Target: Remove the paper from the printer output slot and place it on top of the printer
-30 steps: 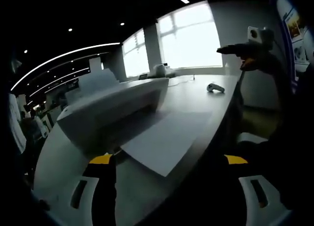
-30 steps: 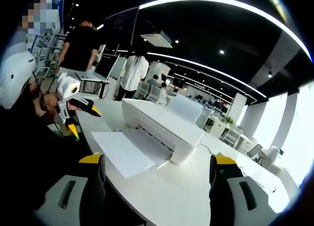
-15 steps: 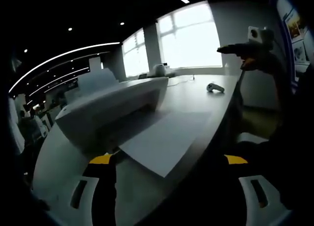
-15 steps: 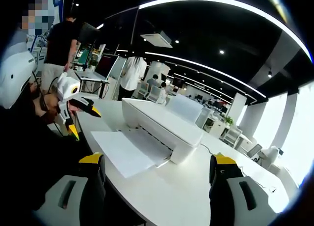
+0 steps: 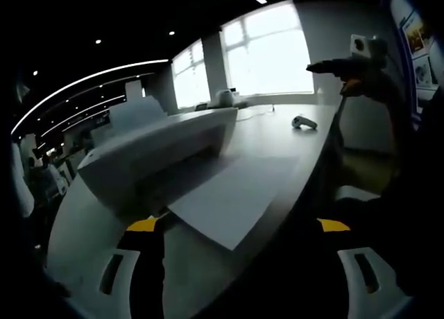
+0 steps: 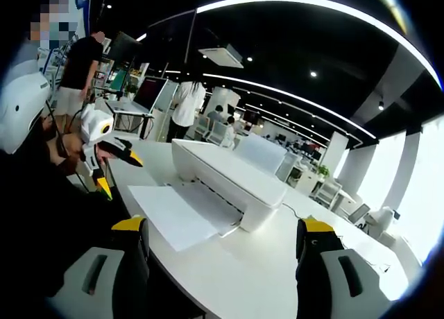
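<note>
Nothing shifted since earlier; paper (image 6: 175, 212) juts from printer (image 6: 229, 173) over table (image 6: 263, 277) edge; both hand-held grippers apart, clear.

The left claw (image 5: 236, 263) had two wide jaws that were white with long slots, black inside, and yellow at the tips. The right claw (image 6: 222, 263) looked the same, white and black with yellow tips. The person wore dark clothes.

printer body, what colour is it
White, clearest in the right gripper view: the printer matches the white paper in its slot.
</note>
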A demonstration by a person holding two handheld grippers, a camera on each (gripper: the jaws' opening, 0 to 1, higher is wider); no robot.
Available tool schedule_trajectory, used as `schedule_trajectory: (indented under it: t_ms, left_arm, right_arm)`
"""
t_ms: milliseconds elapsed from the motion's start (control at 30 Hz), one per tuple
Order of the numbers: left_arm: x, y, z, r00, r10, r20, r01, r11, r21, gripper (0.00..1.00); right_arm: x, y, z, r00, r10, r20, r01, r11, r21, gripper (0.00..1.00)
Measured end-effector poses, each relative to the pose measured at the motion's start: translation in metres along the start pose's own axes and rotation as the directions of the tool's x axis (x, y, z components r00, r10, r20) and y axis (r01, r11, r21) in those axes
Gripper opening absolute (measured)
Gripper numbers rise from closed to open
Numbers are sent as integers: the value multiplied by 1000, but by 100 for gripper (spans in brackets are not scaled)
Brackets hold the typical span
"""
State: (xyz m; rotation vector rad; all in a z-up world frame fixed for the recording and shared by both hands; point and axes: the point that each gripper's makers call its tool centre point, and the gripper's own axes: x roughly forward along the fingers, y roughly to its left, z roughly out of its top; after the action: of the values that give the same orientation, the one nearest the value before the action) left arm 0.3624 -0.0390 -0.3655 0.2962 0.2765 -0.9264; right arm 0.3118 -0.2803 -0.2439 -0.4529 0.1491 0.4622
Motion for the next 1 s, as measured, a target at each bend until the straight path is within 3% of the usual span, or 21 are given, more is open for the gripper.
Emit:
schedule_trajectory:
  t_ms: [1000]
  left_arm:
    - [-1,-2,0,1000,2,3,-2,1000,4,90]
  right_arm:
    - [-1,3,0,1000,3,1,-3,1000,-3,83]
